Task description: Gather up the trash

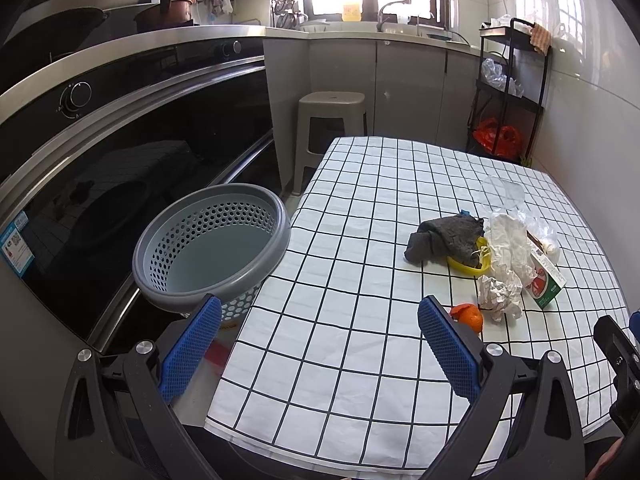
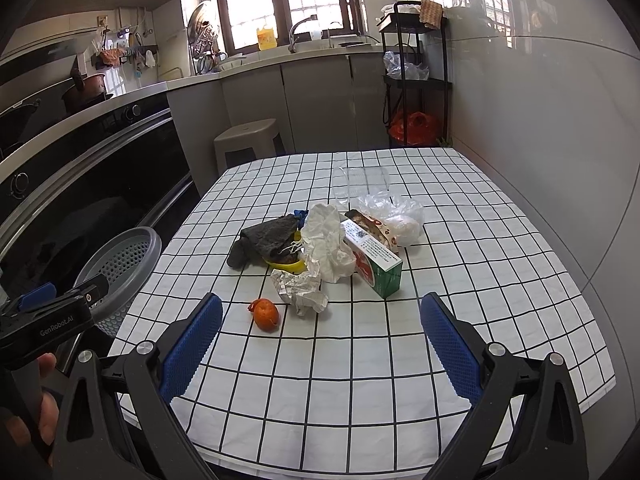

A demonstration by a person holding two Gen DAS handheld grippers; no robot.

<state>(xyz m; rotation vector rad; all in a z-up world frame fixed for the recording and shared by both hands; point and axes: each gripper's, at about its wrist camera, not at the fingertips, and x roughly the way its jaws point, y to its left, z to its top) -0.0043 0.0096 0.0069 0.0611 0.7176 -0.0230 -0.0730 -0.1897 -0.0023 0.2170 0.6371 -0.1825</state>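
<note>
Blue-padded fingers [image 2: 192, 344] of both grippers are standing wide apart and holding nothing, short of the trash pile.

The right gripper [image 2: 320, 344] is pointing at the heap on the white black-gridded tablecloth [image 2: 460, 320]; the left gripper [image 1: 320, 344] is hanging at the cloth's left edge, beside the grey perforated plastic basket [image 1: 212, 248], which is sitting off the table and looks empty. Nearest the right gripper is lying the small orange fruit peel [image 2: 266, 314], just in front of the crumpled foil-like paper ball [image 2: 300, 290]; behind that ball are lying a white crumpled bag [image 2: 326, 244], a green-and-white carton [image 2: 376, 264], a dark grey rag [image 2: 268, 240] and a yellow dish [image 2: 288, 266]. Taking the loose peel first seems wisest: closing low, squarely around it, without snagging the cloth. Beyond the cloth are standing a beige plastic stool [image 2: 248, 140] and a black wire shelf [image 2: 412, 80].
</note>
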